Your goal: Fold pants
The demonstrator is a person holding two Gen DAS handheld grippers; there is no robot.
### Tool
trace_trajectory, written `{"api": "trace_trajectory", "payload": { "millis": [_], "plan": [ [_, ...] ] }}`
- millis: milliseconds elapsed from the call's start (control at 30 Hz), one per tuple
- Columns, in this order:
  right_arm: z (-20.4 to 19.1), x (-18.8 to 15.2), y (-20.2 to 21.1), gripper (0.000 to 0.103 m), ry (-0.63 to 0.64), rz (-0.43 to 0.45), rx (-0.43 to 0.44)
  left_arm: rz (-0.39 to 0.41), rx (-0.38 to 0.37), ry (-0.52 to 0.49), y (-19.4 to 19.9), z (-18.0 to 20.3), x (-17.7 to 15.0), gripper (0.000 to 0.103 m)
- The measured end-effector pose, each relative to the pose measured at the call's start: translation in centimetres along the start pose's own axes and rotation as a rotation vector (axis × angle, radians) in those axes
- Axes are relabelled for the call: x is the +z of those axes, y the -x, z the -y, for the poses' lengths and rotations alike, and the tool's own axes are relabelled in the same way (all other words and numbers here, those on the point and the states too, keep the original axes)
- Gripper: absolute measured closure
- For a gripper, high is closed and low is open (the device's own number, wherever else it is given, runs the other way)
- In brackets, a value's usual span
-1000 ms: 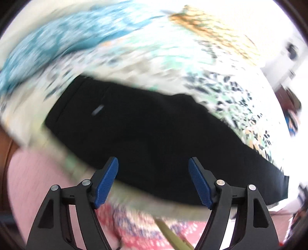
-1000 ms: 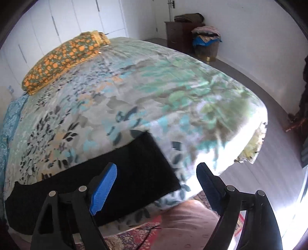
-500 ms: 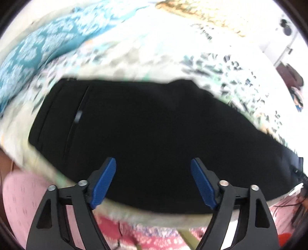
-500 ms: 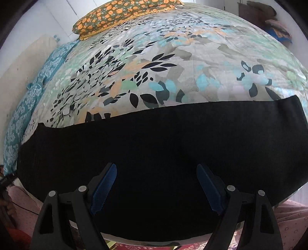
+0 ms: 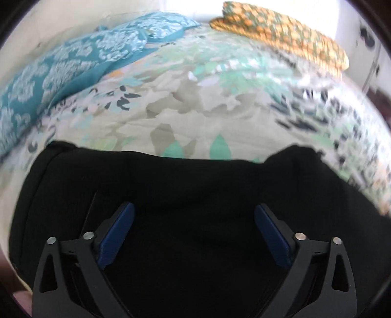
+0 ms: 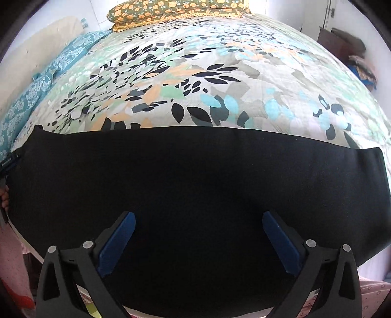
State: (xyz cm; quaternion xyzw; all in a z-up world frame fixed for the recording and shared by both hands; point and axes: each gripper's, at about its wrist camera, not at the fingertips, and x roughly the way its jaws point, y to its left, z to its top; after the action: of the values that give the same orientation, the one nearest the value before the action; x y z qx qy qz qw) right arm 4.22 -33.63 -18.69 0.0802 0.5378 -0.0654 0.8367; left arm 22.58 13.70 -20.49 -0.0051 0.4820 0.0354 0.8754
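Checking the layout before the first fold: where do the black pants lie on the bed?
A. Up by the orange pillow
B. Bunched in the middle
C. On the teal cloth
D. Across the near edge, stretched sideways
D: the pants stretch sideways along the near edge of the bed, far from the orange pillow and clear of the teal cloth.

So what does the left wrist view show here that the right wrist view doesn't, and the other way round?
Only the left wrist view shows the left gripper, jaws opening, over the pants' wider end, where a notched edge shows. Only the right wrist view shows the right gripper, also opening, the pants' straight hem end, a small label and a dark dresser. Both show the black pants, floral bedspread, teal cloth and orange-patterned pillow.
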Motion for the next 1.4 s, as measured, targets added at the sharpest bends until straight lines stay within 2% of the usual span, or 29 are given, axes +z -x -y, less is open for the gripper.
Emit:
{"api": "trace_trajectory", "payload": {
  "millis": [533, 1400],
  "plan": [
    [-0.4, -0.1, -0.17, 0.0, -0.032, 0.032, -0.044, 0.015, -0.004, -0.003, -0.51, 0.15, 0.34, 0.001],
    [-0.54, -0.49, -0.1, 0.0, -0.023, 0.071, -0.053, 0.019, 0.002, -0.008, -0.54, 0.14, 0.31, 0.001]
  ]
}}
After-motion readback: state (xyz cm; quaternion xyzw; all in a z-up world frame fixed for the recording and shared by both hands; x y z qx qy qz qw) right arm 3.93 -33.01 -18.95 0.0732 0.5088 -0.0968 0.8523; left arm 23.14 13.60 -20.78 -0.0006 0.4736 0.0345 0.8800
